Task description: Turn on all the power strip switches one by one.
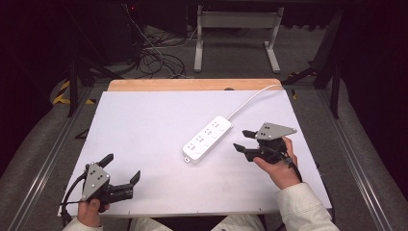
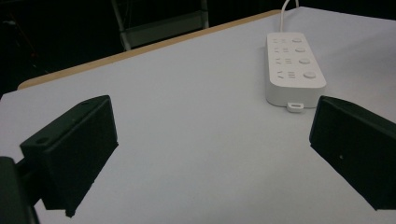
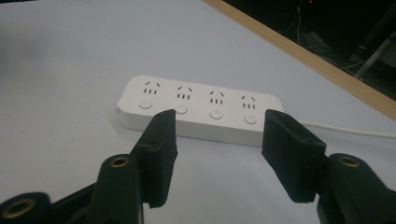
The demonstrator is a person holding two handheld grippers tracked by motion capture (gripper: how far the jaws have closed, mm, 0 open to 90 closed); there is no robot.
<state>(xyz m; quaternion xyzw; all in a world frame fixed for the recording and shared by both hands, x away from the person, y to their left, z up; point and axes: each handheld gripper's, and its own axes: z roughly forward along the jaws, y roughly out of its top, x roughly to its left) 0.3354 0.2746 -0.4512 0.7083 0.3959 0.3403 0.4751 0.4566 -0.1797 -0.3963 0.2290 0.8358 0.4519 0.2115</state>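
Note:
A white power strip (image 1: 207, 138) with several sockets and round buttons lies slantwise at the middle of the white table; its white cable (image 1: 252, 98) runs to the far edge. My right gripper (image 1: 243, 140) hovers just right of the strip, pointing at its long side, jaws partly apart with nothing between them. In the right gripper view the strip (image 3: 198, 109) lies just beyond the fingertips (image 3: 161, 128). My left gripper (image 1: 121, 169) rests near the front left corner, jaws wide apart and empty. From the left gripper view the strip (image 2: 293, 67) lies far off, ahead and to the right.
The white table top (image 1: 154, 125) has a wooden strip (image 1: 192, 84) along its far edge. Beyond it stand a metal frame (image 1: 235, 36) and loose cables (image 1: 154, 57) on the floor. Metal rails run along both sides of the table.

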